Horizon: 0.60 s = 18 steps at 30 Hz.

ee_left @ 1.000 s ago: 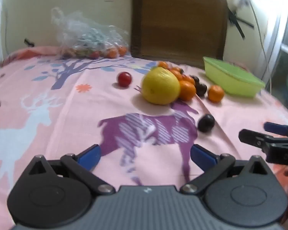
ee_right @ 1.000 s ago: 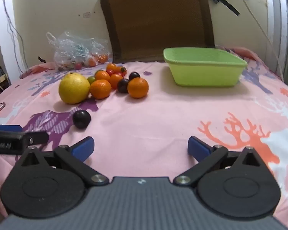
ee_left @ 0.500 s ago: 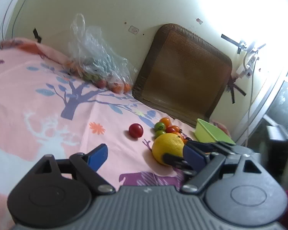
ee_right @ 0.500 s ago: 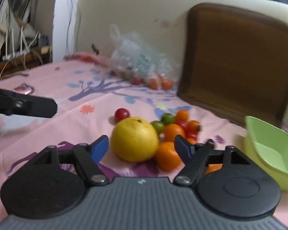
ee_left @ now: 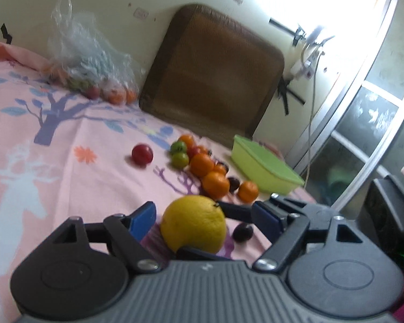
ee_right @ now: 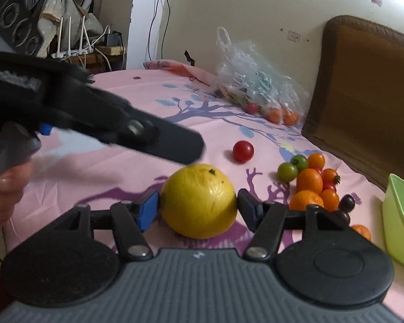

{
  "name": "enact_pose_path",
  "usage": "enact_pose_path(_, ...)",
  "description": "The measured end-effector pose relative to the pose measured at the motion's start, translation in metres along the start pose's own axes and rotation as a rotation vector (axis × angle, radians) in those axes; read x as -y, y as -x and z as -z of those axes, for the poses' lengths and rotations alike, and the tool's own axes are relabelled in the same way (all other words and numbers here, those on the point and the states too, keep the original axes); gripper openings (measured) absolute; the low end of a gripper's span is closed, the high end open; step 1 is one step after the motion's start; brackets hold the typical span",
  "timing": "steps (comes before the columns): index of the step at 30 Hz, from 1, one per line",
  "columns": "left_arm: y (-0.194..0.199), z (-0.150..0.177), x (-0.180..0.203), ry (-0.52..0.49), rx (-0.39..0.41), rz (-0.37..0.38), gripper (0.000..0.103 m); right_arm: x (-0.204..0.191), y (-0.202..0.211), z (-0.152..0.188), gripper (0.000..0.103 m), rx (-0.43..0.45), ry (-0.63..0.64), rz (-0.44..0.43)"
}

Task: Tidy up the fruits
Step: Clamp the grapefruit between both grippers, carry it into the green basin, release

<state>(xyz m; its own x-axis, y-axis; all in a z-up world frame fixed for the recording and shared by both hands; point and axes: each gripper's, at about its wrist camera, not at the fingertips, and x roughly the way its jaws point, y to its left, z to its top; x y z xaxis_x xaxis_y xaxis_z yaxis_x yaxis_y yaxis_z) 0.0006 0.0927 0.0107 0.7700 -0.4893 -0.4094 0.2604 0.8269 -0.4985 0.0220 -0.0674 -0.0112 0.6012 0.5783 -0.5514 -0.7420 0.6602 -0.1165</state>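
On the pink deer-print cloth, between my two grippers, the big yellow citrus (ee_right: 199, 200) is being bracketed for a lift.

I am closing my right gripper (ee_right: 198, 210) on it from the near side, its blue pads just about touching the rind on either flank, though I cannot tell whether they are pressing yet. My left gripper (ee_left: 204, 216) is narrowing around the same fruit from the other angle, pads clearly off the skin, probably because one pair of jaws seems barely wide enough for it. The fruit is looking round, dimpled and matte yellow, with a dark stem scar on top. Beyond it the small oranges and tomatoes (ee_right: 313, 185) are sitting clustered, and the green tub (ee_right: 402, 215), likely the destination, is waiting at the right.
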Motion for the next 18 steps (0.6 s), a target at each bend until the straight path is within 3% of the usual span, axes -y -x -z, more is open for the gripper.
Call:
enact_pose_path(3,-0.009,0.0,0.0,0.02,-0.035,-0.039,0.077,-0.005,0.001,0.003,0.068,0.005,0.02,0.004)
enact_pose_path(5,-0.016,0.0,0.002,0.016,-0.073,-0.061,0.063,-0.005,-0.001,0.003,0.068,0.011,0.023,0.004)
enact_pose_path(11,-0.024,-0.008,0.015,0.004,-0.087,-0.085,0.062,0.007,-0.008,0.006,0.067,0.015,-0.046,-0.033)
enact_pose_path(15,-0.049,-0.034,0.06,-0.124,-0.066,-0.067,0.062,0.017,0.007,0.007,0.067,0.079,-0.055,0.014)
enact_pose_path(18,-0.093,-0.06,0.1,-0.213,-0.064,0.005,0.062,0.044,0.025,0.008,0.067,0.156,-0.094,0.106)
